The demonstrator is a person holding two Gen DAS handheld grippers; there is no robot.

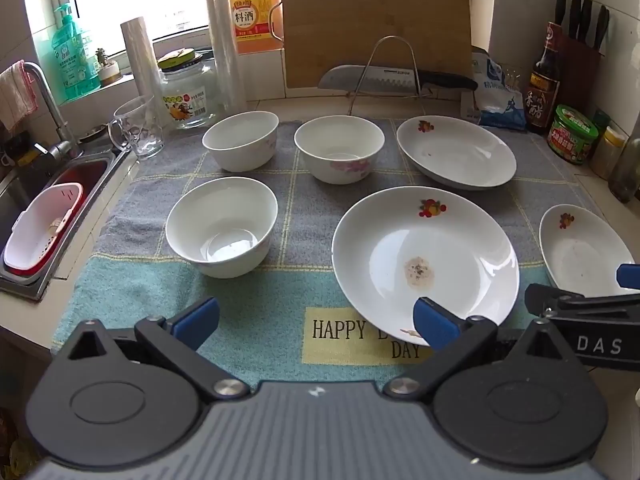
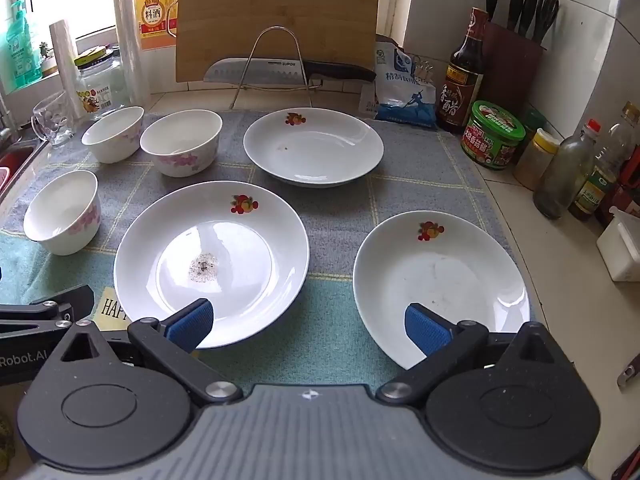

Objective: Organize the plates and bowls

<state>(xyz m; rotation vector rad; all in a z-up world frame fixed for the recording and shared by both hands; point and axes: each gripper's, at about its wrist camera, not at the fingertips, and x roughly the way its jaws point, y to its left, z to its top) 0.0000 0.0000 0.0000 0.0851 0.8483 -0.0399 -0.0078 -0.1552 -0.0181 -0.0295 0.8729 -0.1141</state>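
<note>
Three white bowls and three white plates with fruit prints lie apart on a checked towel [image 1: 256, 304]. The near bowl [image 1: 222, 226] sits left; two more bowls [image 1: 240, 140] [image 1: 340, 148] stand behind it. A soiled middle plate [image 1: 426, 258] [image 2: 212, 262], a far plate [image 1: 456, 152] [image 2: 314, 146] and a right plate [image 1: 584, 250] [image 2: 440, 280] complete the set. My left gripper [image 1: 316, 322] hovers open over the towel's front, empty. My right gripper [image 2: 308, 326] hangs open between the middle and right plates, holding nothing.
A sink [image 1: 52, 200] with a red-and-white basket lies left. At the back stand a glass mug [image 1: 138, 126], a jar [image 1: 188, 92], a cutting board [image 1: 376, 20] and a knife on a wire rack [image 1: 396, 76]. Sauce bottles and jars [image 2: 492, 136] crowd the right counter.
</note>
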